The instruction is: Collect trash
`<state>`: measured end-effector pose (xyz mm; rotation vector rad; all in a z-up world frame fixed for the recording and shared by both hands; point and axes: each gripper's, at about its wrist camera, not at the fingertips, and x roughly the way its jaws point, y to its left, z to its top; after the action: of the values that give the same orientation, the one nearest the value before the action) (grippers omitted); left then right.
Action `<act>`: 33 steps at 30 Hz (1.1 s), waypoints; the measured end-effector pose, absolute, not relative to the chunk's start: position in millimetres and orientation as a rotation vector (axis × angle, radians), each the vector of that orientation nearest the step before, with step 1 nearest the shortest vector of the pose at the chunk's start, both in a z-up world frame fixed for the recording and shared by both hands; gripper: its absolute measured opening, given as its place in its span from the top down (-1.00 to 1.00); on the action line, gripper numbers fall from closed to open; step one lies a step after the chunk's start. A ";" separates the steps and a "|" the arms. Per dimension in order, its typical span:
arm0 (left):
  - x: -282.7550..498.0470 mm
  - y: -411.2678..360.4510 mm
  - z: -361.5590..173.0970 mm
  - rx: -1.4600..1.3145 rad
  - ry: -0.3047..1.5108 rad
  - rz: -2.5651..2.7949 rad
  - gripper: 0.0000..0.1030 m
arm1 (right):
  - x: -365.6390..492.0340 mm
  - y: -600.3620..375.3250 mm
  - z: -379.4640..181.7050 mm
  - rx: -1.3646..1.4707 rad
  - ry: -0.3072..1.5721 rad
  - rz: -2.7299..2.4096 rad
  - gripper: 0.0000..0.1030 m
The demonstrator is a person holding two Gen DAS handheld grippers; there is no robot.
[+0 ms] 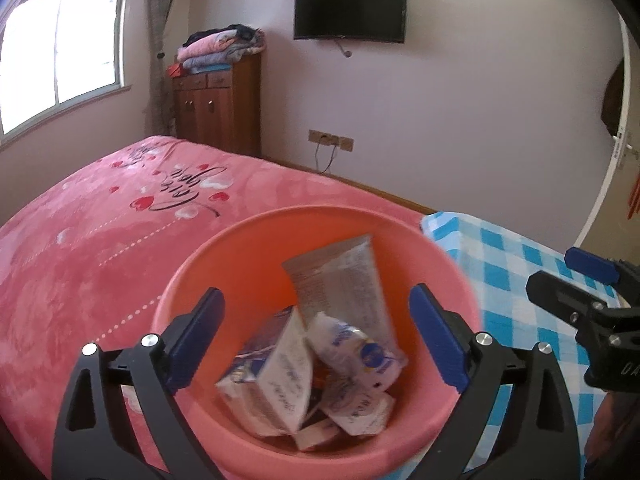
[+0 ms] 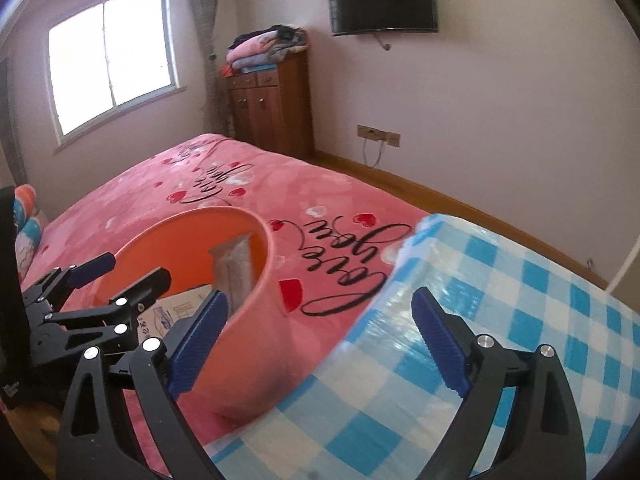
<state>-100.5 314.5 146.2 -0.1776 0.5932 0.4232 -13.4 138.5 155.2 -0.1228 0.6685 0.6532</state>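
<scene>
Left gripper (image 1: 316,332): held over the bin, pointing down into it; jaws wide apart, nothing between the blue pads, which touch none of the trash below.
Right gripper (image 2: 320,340): off to the bin's right, over the seam where the pink blanket meets the checked cloth; jaws wide, nothing held. Its left pad sits in front of the bin's outer wall; I cannot tell whether it touches.
Bin (image 1: 224,248): a round salmon-pink plastic tub standing on the bed, upright, open at the top, just beside the checked cloth.
Trash: all inside the bin. A grey tube (image 1: 344,280) leans against the far wall, flat crimped end up. In front of it a white and blue carton (image 1: 272,384), blurred, tilted on its side. To the right a crumpled white wrapper (image 1: 352,344) with blue print, resting on the tube's lower end. Under these a few more white packets, too jumbled to tell apart.
Blanket (image 1: 80,248): pink, with red hearts and black script, covering the bed around the bin.
Checked cloth (image 2: 500,300): blue and white, under clear plastic, on the right of the blanket.
Room: a window (image 1: 60,48) on the left, a wooden cabinet (image 1: 216,108) with folded bedding on top, a dark screen (image 1: 350,10) on the wall.
</scene>
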 end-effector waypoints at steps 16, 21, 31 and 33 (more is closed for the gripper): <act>-84.5 218.3 152.8 -0.087 0.566 0.284 -0.92 | -21.7 28.4 151.2 -0.012 0.639 0.439 -0.78; -80.8 194.3 150.7 -0.082 0.565 0.228 -0.92 | -25.1 -6.8 149.0 0.022 0.634 0.374 -0.79; -75.5 139.9 143.9 -0.043 0.568 0.134 -0.92 | -42.5 -69.0 139.3 0.058 0.623 0.237 -0.79; -74.5 131.6 142.3 -0.036 0.575 0.119 -0.92 | -47.0 -81.0 137.7 0.068 0.619 0.213 -0.79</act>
<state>-74.5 131.6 142.3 -0.0356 0.5752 0.1191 -47.0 -81.0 137.7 0.0684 0.6189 0.2129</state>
